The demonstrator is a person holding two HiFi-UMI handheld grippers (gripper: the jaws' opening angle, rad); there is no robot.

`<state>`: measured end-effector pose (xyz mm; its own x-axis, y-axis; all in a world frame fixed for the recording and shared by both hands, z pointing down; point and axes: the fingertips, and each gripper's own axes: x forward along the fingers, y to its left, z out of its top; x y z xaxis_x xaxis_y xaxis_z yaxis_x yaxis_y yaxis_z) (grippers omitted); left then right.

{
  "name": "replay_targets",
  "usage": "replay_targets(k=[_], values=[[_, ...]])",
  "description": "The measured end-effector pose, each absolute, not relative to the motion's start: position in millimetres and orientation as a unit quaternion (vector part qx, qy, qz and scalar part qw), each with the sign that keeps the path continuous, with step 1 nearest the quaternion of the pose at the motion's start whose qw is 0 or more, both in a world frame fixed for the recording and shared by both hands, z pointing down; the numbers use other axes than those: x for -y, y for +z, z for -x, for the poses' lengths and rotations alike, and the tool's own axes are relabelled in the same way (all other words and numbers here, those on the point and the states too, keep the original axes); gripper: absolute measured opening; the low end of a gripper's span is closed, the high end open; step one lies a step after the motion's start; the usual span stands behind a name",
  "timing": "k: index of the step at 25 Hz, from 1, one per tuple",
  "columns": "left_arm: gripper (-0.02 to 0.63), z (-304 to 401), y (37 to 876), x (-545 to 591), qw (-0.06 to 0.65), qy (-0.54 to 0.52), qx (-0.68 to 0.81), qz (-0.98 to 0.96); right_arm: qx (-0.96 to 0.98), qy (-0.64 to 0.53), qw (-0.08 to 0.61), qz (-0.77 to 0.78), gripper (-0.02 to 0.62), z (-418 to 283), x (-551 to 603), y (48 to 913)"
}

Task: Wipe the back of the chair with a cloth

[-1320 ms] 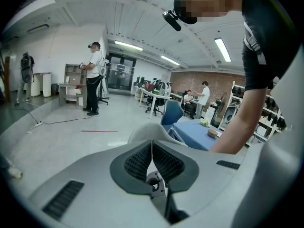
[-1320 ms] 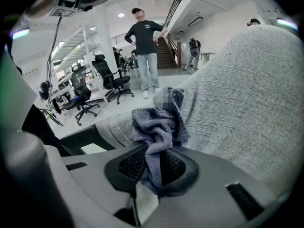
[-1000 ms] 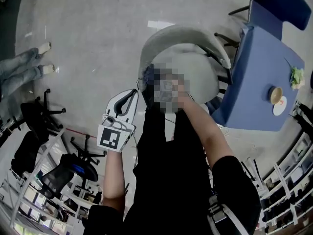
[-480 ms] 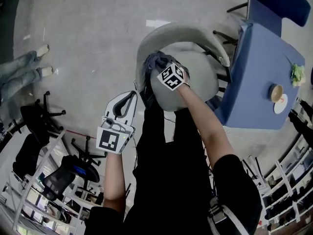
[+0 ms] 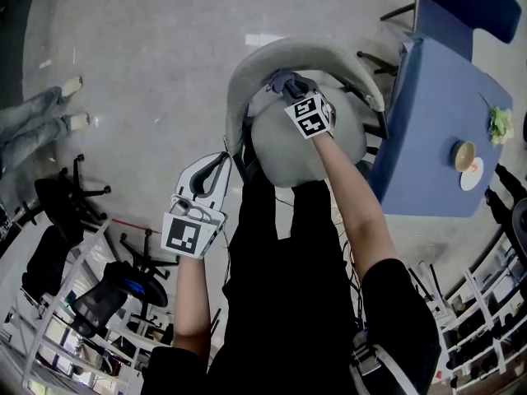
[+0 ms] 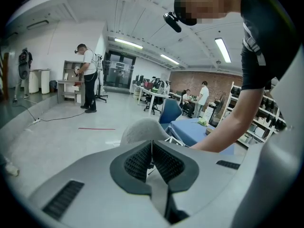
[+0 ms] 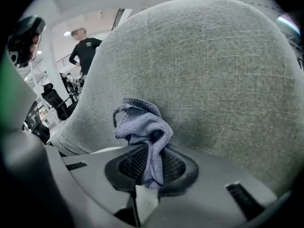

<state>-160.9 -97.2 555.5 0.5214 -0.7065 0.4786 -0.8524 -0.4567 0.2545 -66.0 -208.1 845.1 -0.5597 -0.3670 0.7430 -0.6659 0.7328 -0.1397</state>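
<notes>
A grey fabric chair [image 5: 306, 142] stands below me, its curved backrest [image 5: 288, 56] on the far side. My right gripper [image 5: 295, 89] is shut on a blue-grey cloth [image 5: 283, 81] and presses it against the inner face of the backrest [image 7: 199, 70]. In the right gripper view the cloth [image 7: 142, 129] bunches out of the closed jaws onto the grey fabric. My left gripper [image 5: 216, 164] hangs beside the chair's left edge, shut with nothing in it; the left gripper view shows its pads [image 6: 138, 161] meeting, with the chair back [image 6: 142, 129] beyond.
A blue table [image 5: 445, 130] with a small bowl [image 5: 465, 158] and a plant [image 5: 499, 127] stands right of the chair, a blue chair [image 5: 473, 11] beyond it. Black office chairs [image 5: 107, 290] and shelving [image 5: 58, 319] crowd the lower left. A person's legs [image 5: 37, 113] show at far left.
My right gripper has carried the cloth from the backrest's left end up and rightward along its inner face. The left gripper has stayed where it was.
</notes>
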Motion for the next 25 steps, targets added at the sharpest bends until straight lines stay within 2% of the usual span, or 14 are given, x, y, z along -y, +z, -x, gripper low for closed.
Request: replay_targets(k=[8,18,25], values=[[0.028,153,553,99,0.236,0.156,0.46,-0.842,0.804,0.288,0.305,-0.421,0.078,-2,231,852],[0.028,140,550,104,0.233,0.156,0.451,-0.847,0.721,0.315,0.308,-0.535,0.078,-100,224,863],[0.028,131,550,104,0.231,0.164,0.438,-0.853,0.697,0.323,0.308,-0.561,0.078,-132,214,864]])
